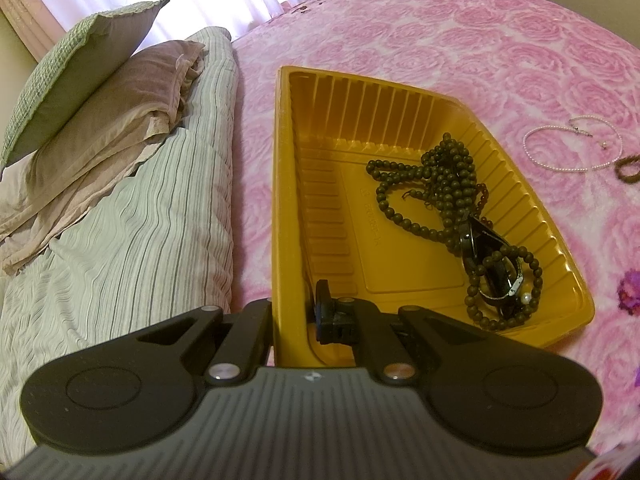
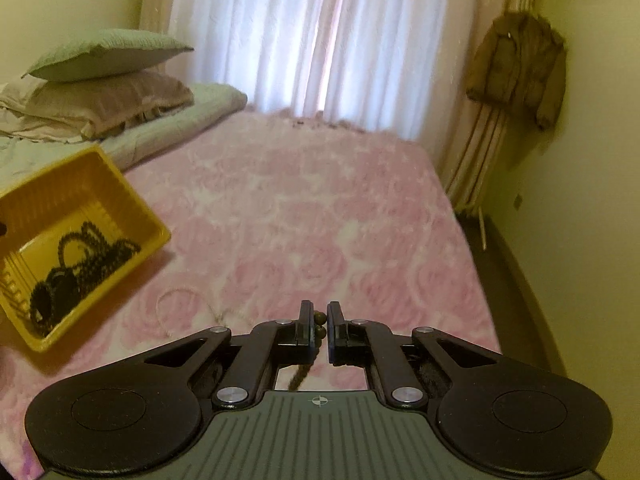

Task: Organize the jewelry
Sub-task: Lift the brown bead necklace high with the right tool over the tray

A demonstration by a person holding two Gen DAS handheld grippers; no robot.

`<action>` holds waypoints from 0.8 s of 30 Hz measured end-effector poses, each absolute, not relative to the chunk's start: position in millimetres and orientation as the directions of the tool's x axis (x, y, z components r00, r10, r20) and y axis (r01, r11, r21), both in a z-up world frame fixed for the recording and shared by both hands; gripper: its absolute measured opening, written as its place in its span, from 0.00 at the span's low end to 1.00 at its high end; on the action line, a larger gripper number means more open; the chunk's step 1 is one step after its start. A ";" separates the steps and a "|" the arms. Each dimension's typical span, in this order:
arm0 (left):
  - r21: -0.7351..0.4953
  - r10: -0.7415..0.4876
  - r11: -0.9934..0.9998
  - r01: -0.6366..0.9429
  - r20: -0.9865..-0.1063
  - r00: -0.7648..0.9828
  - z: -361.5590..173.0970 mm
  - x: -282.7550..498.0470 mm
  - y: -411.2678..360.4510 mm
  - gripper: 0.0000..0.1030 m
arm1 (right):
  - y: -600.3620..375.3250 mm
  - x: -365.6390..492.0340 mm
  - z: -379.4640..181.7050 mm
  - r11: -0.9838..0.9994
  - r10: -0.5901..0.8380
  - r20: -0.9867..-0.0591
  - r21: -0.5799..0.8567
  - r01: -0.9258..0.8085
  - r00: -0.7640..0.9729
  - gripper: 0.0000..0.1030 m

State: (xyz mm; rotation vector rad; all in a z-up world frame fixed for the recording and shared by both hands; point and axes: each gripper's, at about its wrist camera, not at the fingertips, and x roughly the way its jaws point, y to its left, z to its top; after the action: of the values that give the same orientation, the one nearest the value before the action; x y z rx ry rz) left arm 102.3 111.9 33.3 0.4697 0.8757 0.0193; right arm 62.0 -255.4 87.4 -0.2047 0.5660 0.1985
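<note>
A yellow plastic tray (image 1: 320,128) rests on the pink bed. My left gripper (image 1: 296,316) is shut on the tray's near left wall. Inside lie dark bead strings (image 1: 436,176) and a black watch (image 1: 492,264). In the right wrist view the tray (image 2: 132,204) is at the left, tilted. My right gripper (image 2: 319,322) is shut on a brown bead bracelet (image 2: 320,326), which hangs down between the fingers above the bed. A white pearl necklace (image 1: 572,148) lies on the bedspread right of the tray; it also shows, blurred, in the right wrist view (image 2: 176,304). Another brown bead piece (image 1: 628,166) lies beside it.
A striped folded duvet (image 1: 132,216) with stacked pillows (image 1: 84,92) lies left of the tray. The pink rose bedspread (image 2: 320,208) stretches to white curtains (image 2: 312,36). A brown jacket (image 2: 520,68) hangs at the right wall.
</note>
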 end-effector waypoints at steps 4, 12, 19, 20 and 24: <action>0.403 0.203 0.898 0.176 -0.734 0.648 33.6 102.6 111.4 0.03 | -253.7 63.9 99.0 0.951 0.138 -0.533 -0.164 -0.261 0.835 0.06; 0.403 0.203 0.898 0.176 -0.734 0.648 34.1 102.4 110.7 0.03 | -243.4 65.5 116.5 0.936 0.195 -0.516 -0.157 -0.316 0.834 0.06; 0.402 0.203 0.899 0.175 -0.734 0.648 34.2 102.4 110.6 0.03 | -218.8 70.3 137.4 0.902 0.277 -0.491 -0.164 -0.400 0.826 0.06; 0.403 0.203 0.898 0.175 -0.734 0.648 34.1 102.3 110.6 0.03 | -213.9 70.8 140.8 0.894 0.291 -0.487 -0.169 -0.415 0.823 0.06; 0.404 0.203 0.898 0.175 -0.734 0.649 34.4 102.5 110.9 0.03 | -194.7 74.6 153.0 0.863 0.343 -0.471 -0.184 -0.470 0.813 0.06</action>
State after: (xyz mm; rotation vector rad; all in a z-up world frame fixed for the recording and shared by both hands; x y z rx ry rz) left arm 102.5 110.9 34.4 0.4702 0.8737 0.0168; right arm 74.6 -194.7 153.0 -0.3015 0.4413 0.4410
